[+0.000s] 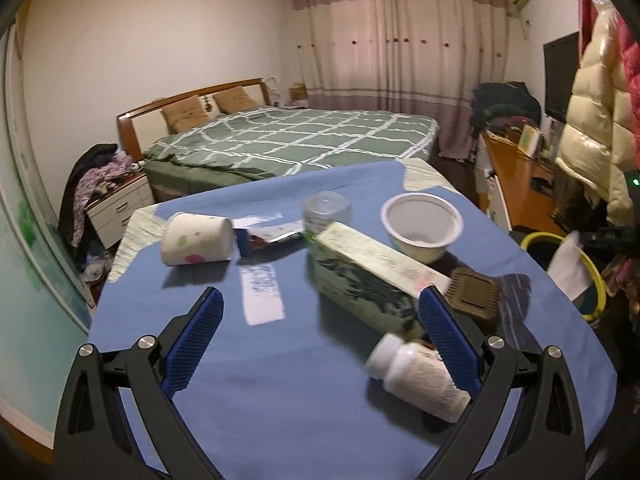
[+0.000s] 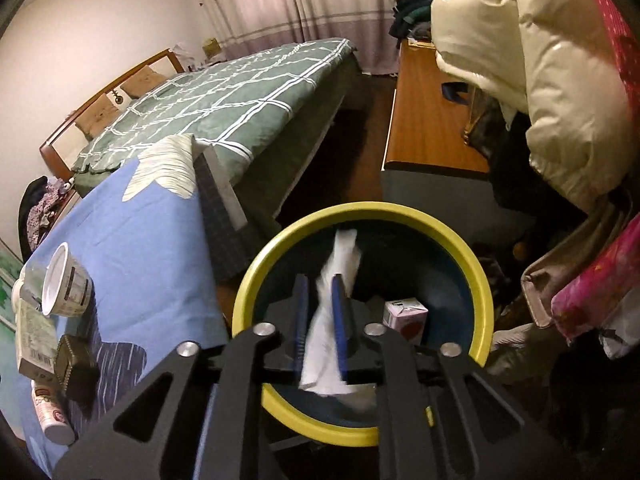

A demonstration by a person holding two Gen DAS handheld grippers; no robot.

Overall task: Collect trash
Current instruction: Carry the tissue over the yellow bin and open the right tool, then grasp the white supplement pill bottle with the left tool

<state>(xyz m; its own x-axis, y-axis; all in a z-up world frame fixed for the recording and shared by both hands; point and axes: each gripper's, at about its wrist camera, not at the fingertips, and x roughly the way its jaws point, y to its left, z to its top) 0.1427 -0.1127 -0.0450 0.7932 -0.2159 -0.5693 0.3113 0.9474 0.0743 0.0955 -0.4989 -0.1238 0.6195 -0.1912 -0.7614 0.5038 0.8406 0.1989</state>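
White tissue (image 2: 326, 332) clamped in right gripper (image 2: 320, 308), above yellow-rimmed bin (image 2: 478, 280).

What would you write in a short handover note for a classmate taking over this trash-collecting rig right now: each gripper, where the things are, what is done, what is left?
Left gripper: open, empty, above the blue table.
Right gripper: shut on a white tissue, held over the yellow-rimmed bin beside the table.
Done: a small carton lies in the bin.
Left: drop the tissue. Then clear the table: tipped paper cup, white bowl, long box, pill bottle, brown tin, sachet, plastic tub and paper slip.
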